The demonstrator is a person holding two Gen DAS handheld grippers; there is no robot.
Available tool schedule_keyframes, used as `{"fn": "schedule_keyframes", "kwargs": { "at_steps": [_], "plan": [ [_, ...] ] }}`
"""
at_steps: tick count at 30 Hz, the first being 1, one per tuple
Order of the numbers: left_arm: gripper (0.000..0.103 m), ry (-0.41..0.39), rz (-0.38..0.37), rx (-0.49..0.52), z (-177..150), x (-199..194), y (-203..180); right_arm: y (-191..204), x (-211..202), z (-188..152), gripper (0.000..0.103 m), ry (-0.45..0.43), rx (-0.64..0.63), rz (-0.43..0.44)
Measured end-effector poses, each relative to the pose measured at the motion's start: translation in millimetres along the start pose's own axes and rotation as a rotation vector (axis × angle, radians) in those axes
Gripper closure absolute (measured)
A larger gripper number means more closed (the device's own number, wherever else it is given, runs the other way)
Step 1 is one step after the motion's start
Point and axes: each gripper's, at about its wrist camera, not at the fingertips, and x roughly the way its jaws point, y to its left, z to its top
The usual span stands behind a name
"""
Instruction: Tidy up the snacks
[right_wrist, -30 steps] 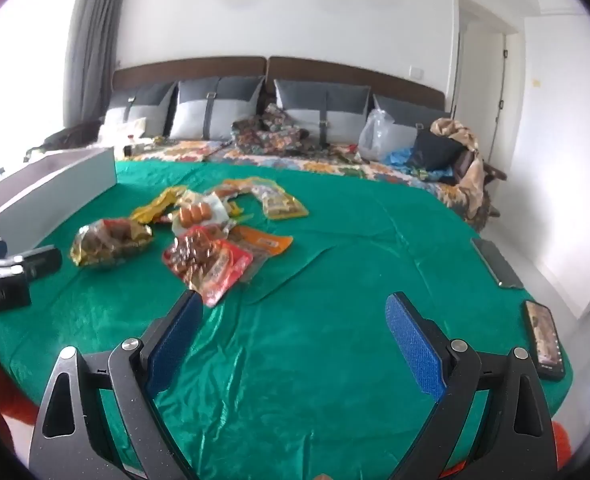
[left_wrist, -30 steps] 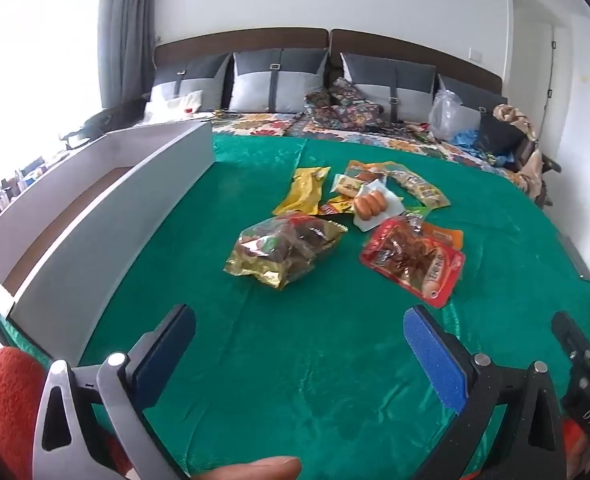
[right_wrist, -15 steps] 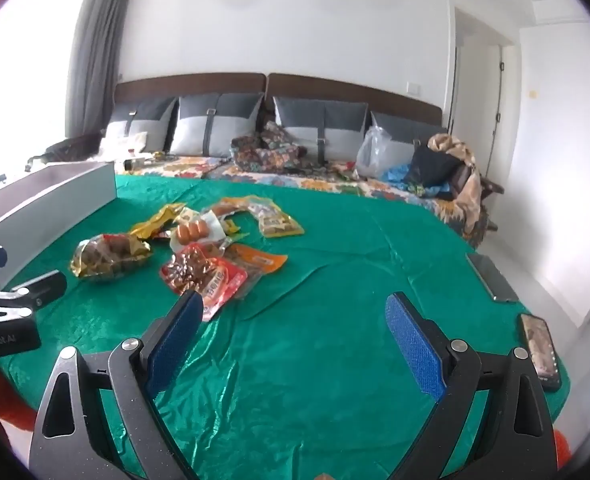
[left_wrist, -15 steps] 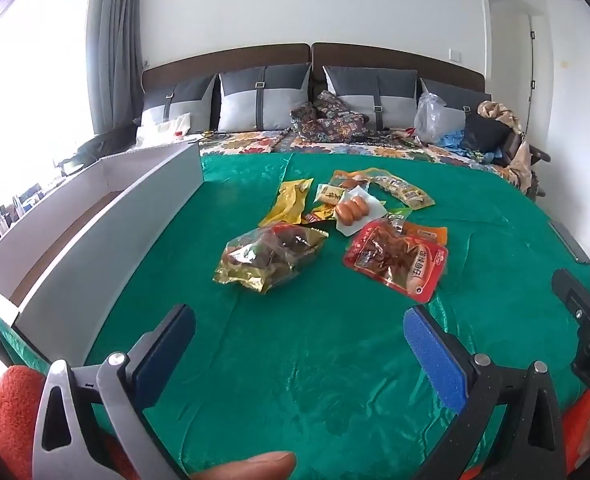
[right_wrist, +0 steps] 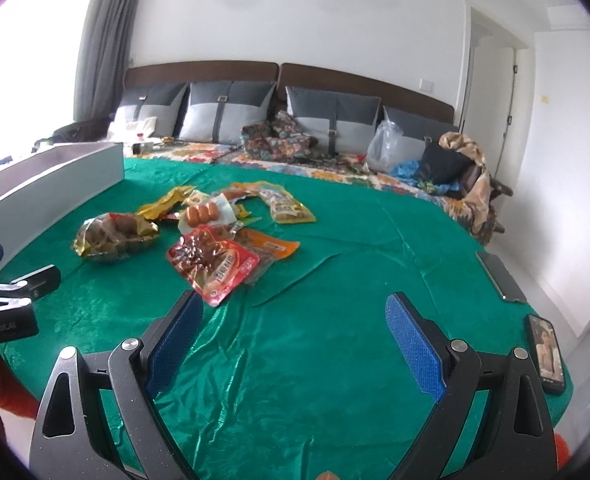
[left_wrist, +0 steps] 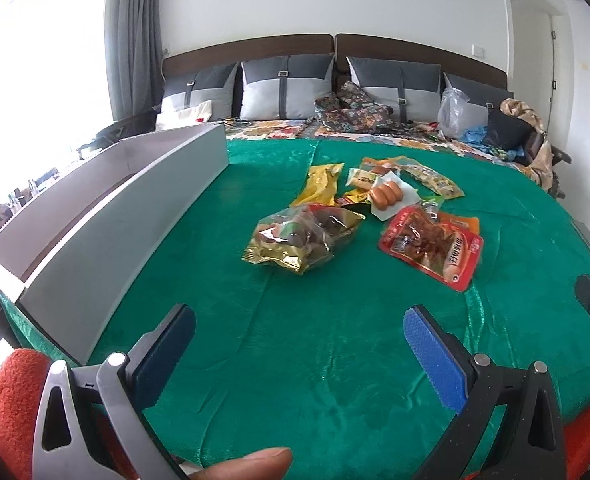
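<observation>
Green-clothed table (left_wrist: 335, 360): snack packets (left_wrist: 431, 244), box (left_wrist: 107, 216)

Two phones (right_wrist: 501, 276) lie on the green cloth (right_wrist: 335, 340); grey pillows (left_wrist: 287, 88) behind.

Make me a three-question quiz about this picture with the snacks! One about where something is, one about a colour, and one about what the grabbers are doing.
1. Where is the long grey box?
A. left of the snacks
B. right of the snacks
C. on top of the snacks

2. What colour is the cloth under the snacks?
A. red
B. green
C. white

3. What are the left gripper and the right gripper doing?
A. both squeezing a packet
B. one open, one shut
C. both open and empty

Answers:
1 A, the box runs along the left edge, beside the gold packet.
2 B, the cloth is shiny green.
3 C, the blue pads on each stand wide apart with nothing between.
</observation>
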Motion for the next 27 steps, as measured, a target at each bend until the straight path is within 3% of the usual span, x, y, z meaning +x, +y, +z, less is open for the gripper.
{"fn": "schedule_keyframes", "kwargs": {
  "at_steps": [14,27],
  "plan": [
    [0.000,0.015,0.063,0.033,-10,8,7,-1,-1,2,0.008,-0.008,0.008,0.008],
    [0.000,0.028,0.078,0.025,-12,14,16,8,3,-2,0.008,0.003,-0.019,0.001]
  ]
}}
